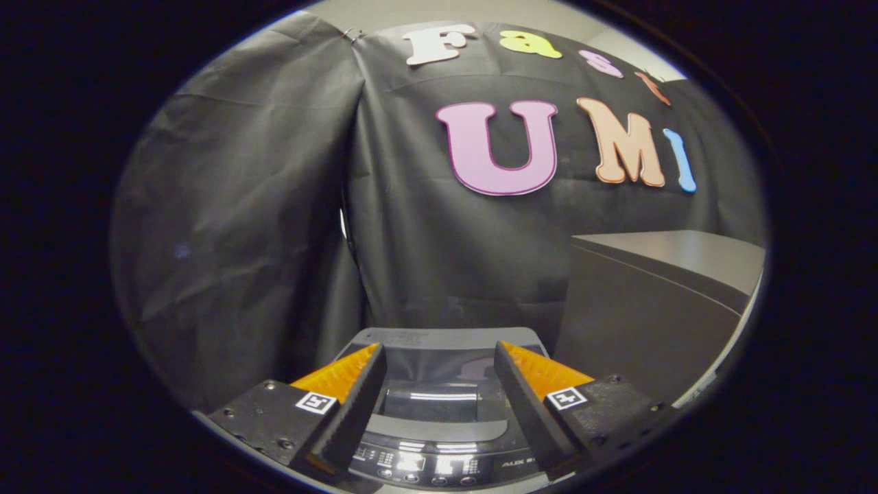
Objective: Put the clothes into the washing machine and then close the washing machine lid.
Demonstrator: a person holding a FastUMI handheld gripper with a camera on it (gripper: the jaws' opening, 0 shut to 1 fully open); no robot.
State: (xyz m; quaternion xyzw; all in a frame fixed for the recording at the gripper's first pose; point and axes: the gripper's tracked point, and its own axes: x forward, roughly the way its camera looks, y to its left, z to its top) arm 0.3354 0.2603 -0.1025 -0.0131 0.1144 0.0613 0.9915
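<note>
1. black cloth wall [240, 226], creased, hangs at the far left and runs on behind everything.
2. gripper [439, 367] stands released, its two fingers spread wide apart and nothing held between them.
3. dark grey top-loading washing machine [439, 412] lies between and just under the fingers, its glossy lid [432, 384] down flat and a button panel [425, 466] nearest the camera.
4. grey box-shaped cabinet [658, 302] stands just right of the machine, against the cloth.
</note>
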